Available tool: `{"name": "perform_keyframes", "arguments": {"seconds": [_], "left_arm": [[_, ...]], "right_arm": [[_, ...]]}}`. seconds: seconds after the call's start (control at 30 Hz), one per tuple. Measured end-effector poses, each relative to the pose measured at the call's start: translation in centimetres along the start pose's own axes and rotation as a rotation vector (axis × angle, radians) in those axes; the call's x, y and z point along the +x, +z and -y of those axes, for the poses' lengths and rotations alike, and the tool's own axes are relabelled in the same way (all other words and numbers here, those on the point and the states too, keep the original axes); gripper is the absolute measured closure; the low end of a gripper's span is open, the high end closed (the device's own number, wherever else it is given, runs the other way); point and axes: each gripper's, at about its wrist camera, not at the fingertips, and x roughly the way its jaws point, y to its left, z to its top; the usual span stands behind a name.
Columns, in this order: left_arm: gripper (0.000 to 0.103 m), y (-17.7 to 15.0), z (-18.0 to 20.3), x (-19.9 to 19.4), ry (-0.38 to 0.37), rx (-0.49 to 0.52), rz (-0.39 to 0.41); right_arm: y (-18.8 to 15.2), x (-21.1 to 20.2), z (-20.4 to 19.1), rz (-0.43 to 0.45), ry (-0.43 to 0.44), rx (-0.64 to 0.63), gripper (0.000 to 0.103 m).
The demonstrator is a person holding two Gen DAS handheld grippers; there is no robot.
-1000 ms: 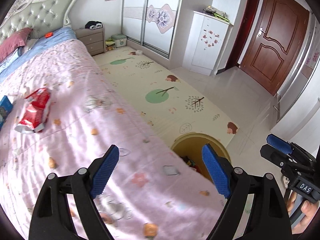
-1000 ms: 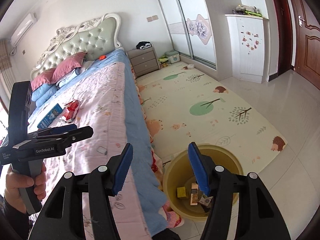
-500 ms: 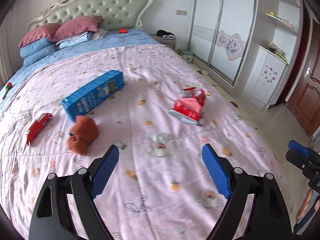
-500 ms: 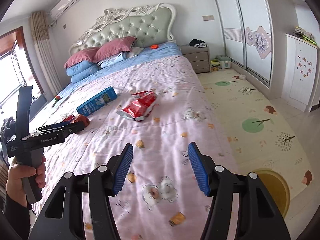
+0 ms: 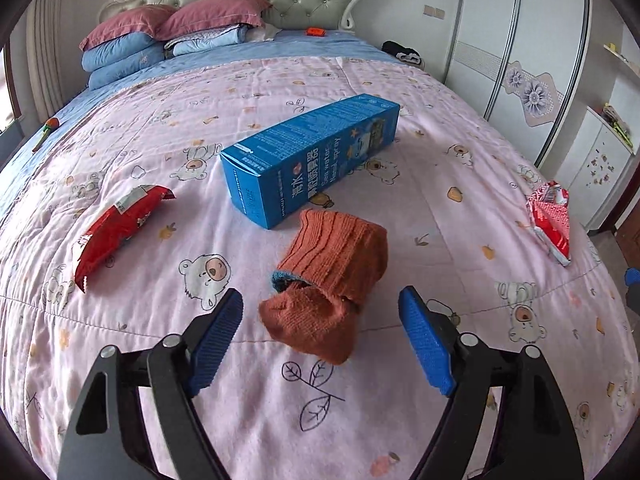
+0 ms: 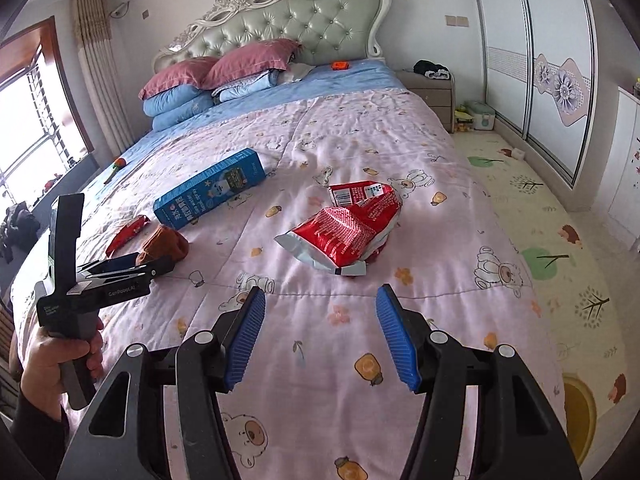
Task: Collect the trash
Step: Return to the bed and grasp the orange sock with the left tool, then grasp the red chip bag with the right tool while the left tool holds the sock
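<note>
Left tongs (image 5: 320,334) just narrowed, empty over orange sock (image 5: 332,276). Right tongs (image 6: 320,334) half-wide, empty, near red wrapper (image 6: 344,232). Farther on bed (image 5: 400,220): blue box (image 5: 312,160) reading "Sea water Nasal spray".

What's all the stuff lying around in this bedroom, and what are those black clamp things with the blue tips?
Box: one, blue, middle of the bed.
Snack bags: two, red; the large bag on the bed's right side, the small bag on its left.
Socks: orange-brown bundle, just below the box.
Quilt: one, pink with bears, covering the bed.
Pillows: maroon on blue, at the headboard.
Bin: one, yellow, on the floor mat at the bed's foot.
Nightstand: one, grey-brown, right of the bed.
Wardrobe: white, sliding doors, right wall.
Left gripper: black, blue pads, jaws just been closing but open, socks ahead, nothing gripped.
Right gripper: same, open, facing the large bag.
Hand: one, holding the left gripper's handle.
</note>
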Motion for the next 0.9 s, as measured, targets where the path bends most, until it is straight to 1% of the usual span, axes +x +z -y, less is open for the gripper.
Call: {"name": "perform_keyframes", "arguments": {"seconds": [0.07,0.1,0.13,0.2,0.37,0.43,0.57,0.63,0.67,0.7,0.73,0.77,0.8,0.83,0.9], "left_arm": [[0.045,0.1,-0.1,1.2,-0.006,-0.008,-0.020],[0.053,0.2,-0.1,1.3,-0.008,-0.008,-0.012],[0.057,0.4,-0.1,1.3,-0.016,-0.002,-0.006],[0.070,0.8,0.1,1.2,-0.038,0.011,0.004],[0.072,1.2,0.3,0.7,-0.125,-0.019,0.035],[0.072,1.2,0.7,0.4,-0.143,-0.009,0.048],[0.071,1.1,1.1,0.2,-0.168,0.009,0.063],[0.071,0.9,1.1,0.3,-0.180,0.009,0.056],[0.071,0.8,1.1,0.5,-0.189,0.006,0.050],[0.071,0.7,1.0,0.6,-0.192,0.004,0.046],[0.071,0.7,1.0,0.7,-0.195,0.001,0.042],[0.071,0.6,0.9,0.7,-0.200,-0.003,0.039],[0.071,0.6,0.9,0.7,-0.201,-0.006,0.038],[0.071,0.5,0.9,0.6,-0.200,-0.007,0.042],[0.071,0.3,1.0,0.2,-0.203,-0.010,0.045]], "right_arm": [[0.5,0.9,0.2,-0.014,-0.018,-0.001,0.046],[0.8,1.5,0.3,-0.017,-0.027,0.003,0.044],[1.1,2.0,0.5,-0.023,-0.033,0.007,0.041],[1.8,2.9,1.0,-0.031,-0.041,0.021,0.036],[3.9,6.1,2.0,-0.069,-0.061,0.066,0.029],[4.6,7.5,2.6,-0.088,-0.064,0.106,0.027],[5.6,9.9,3.3,-0.120,-0.086,0.154,0.027],[5.8,11.0,3.1,-0.147,-0.081,0.148,0.031],[5.7,11.4,2.8,-0.159,-0.079,0.140,0.039],[5.5,11.8,2.6,-0.166,-0.083,0.128,0.052],[5.3,11.9,2.3,-0.167,-0.097,0.113,0.053],[5.1,11.9,2.0,-0.160,-0.107,0.097,0.059],[4.9,11.5,1.8,-0.147,-0.106,0.084,0.068],[4.8,11.0,1.7,-0.134,-0.100,0.079,0.072],[4.6,9.5,1.6,-0.108,-0.089,0.076,0.078]]}}
